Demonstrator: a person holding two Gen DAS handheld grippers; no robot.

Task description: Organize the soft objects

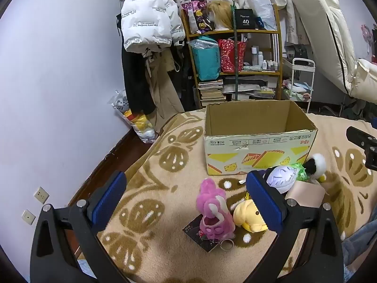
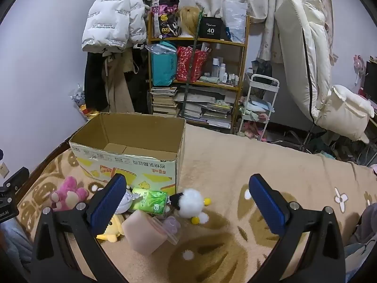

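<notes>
I am holding my left gripper (image 1: 187, 199) above the patterned blanket (image 1: 150, 214) with its 2 blue pads spread wide apart, gripping nothing. Between them, lower down, a pink plush (image 1: 215, 214) is lying on a dark card, touching a yellow plush (image 1: 249, 215) just to its right. Behind these, a cardboard box (image 1: 256, 151) is standing open on the blanket.

I am keeping my right gripper (image 2: 187, 199) open as well, its pads apart and holding nothing. In the right wrist view a white fluffy toy (image 2: 192, 202) with a black end and yellow pom-poms is lying near the box's front corner (image 2: 132, 165), touching a green packet (image 2: 149, 201). Just in front of those, a beige block (image 2: 146, 233) is resting beside a clear pouch. A pale round plush (image 2: 124, 202) is partly hidden behind my left pad.
</notes>
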